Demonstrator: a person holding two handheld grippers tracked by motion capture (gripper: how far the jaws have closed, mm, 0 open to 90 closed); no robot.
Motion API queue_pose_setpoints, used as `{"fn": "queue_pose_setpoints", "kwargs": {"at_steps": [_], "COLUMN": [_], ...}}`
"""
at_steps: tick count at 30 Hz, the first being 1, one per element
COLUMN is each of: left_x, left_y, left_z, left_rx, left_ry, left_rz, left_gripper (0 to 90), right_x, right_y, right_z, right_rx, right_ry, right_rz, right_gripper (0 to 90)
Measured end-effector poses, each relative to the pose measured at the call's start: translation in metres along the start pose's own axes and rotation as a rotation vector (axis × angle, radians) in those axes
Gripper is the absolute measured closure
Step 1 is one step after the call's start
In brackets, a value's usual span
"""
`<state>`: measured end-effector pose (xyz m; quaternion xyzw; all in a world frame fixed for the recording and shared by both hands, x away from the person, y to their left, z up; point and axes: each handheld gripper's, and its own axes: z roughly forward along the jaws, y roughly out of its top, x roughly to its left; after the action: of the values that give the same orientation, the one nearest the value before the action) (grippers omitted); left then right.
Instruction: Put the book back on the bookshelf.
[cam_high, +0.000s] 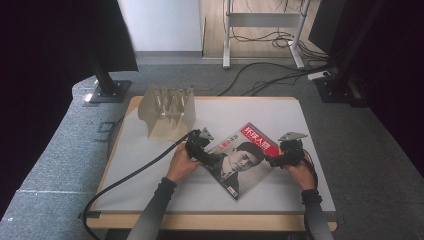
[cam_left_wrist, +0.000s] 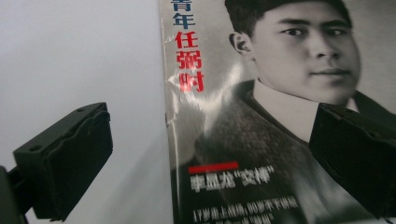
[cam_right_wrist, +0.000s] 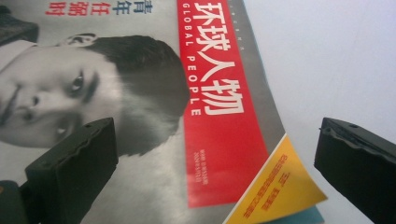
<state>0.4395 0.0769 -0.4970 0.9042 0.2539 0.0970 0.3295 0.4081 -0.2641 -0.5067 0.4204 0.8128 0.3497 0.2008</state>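
While the magazine (cam_high: 242, 159) lies flat and askew on the white table (cam_high: 310, 125), the left gripper (cam_high: 209, 156) stands at its spine edge, jaws spread wide astride that edge. The right gripper (cam_high: 272, 161) sits at the opposite edge near the red title band, equally wide, where a yellow cover corner (cam_right_wrist: 275, 191) curls up. A slotted rack (cam_high: 167, 111) stands behind.

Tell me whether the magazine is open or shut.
Shut: the magazine lies flat, front cover up, on the table; only one cover corner curls up.
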Motion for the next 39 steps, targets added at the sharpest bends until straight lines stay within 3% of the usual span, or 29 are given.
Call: {"fn": "queue_pose_setpoints", "kwargs": {"at_steps": [9, 12, 14, 21, 27, 33, 39], "left_x": [0.009, 0.008, 0.004, -0.010, -0.016, -0.028, -0.040], "left_y": [-0.004, -0.006, -0.007, -0.012, -0.021, -0.040, -0.061], "left_z": [0.029, 0.030, 0.030, 0.025, 0.016, -0.001, -0.015], "left_rx": [0.028, 0.018, 0.016, 0.026, 0.033, 0.039, 0.000], "left_ry": [-0.038, -0.063, -0.072, -0.089, -0.095, -0.093, -0.088], "left_rz": [-0.026, -0.033, -0.022, 0.005, 0.008, 0.006, -0.003], "left_gripper": [0.0, 0.0, 0.0, 0.0, 0.0, 0.0, 0.0], "right_x": [-0.014, -0.015, -0.016, -0.012, -0.002, 0.020, 0.043], "right_y": [-0.004, -0.005, -0.007, -0.013, -0.015, -0.021, -0.027], "right_z": [0.022, 0.025, 0.027, 0.024, 0.020, 0.013, 0.005], "right_rx": [0.060, 0.073, 0.060, 0.030, 0.043, 0.039, 0.037], "right_ry": [0.004, 0.023, 0.073, 0.072, 0.080, 0.097, 0.103], "right_rz": [0.011, 0.013, 0.041, 0.049, 0.037, 0.021, 0.009], "right_gripper": [0.6, 1.2, 3.9, 4.4, 4.1, 3.3, 2.7]}}
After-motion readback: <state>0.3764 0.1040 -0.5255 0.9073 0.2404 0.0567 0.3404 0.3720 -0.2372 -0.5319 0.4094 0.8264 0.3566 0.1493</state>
